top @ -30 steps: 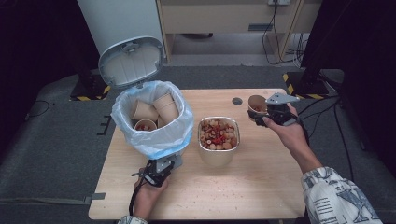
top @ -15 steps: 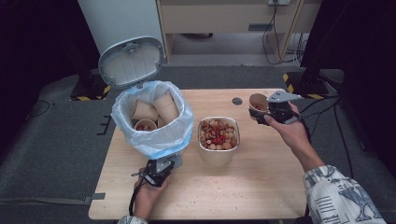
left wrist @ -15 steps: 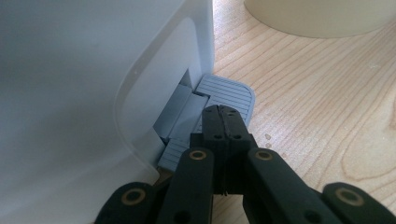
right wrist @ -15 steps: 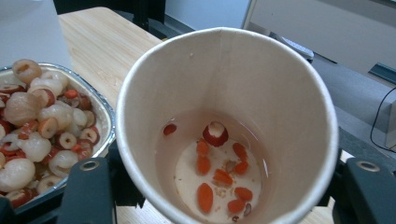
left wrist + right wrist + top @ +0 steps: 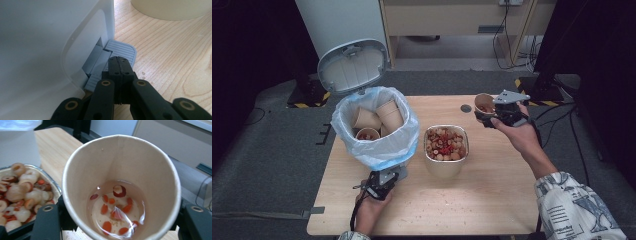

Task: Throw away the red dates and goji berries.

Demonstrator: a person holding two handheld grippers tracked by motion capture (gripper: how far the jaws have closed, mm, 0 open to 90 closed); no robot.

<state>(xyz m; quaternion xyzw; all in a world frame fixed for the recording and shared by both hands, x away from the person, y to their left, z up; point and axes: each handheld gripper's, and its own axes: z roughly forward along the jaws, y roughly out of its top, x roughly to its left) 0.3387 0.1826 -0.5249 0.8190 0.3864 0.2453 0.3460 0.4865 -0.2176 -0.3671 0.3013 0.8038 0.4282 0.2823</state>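
Note:
A white pedal bin (image 5: pixel 384 152) lined with a pale blue bag stands on the left of the wooden table (image 5: pixel 497 200), its lid (image 5: pixel 353 67) raised. Several used paper cups (image 5: pixel 388 114) lie inside it. My left gripper (image 5: pixel 381 184) is shut, and its tips (image 5: pixel 119 60) rest on the bin's grey pedal (image 5: pixel 123 48). At the far right, above the table, my right gripper (image 5: pixel 487 115) is shut on a paper cup (image 5: pixel 484 103). The cup (image 5: pixel 120 182) is tilted toward the camera and holds a little liquid with red and white food bits.
A rectangular foil bowl (image 5: pixel 445 169) full of red and pale food scraps sits in the middle of the table. A small dark round disc (image 5: pixel 466 108) lies near the far edge. A shelf unit and cables stand beyond the table.

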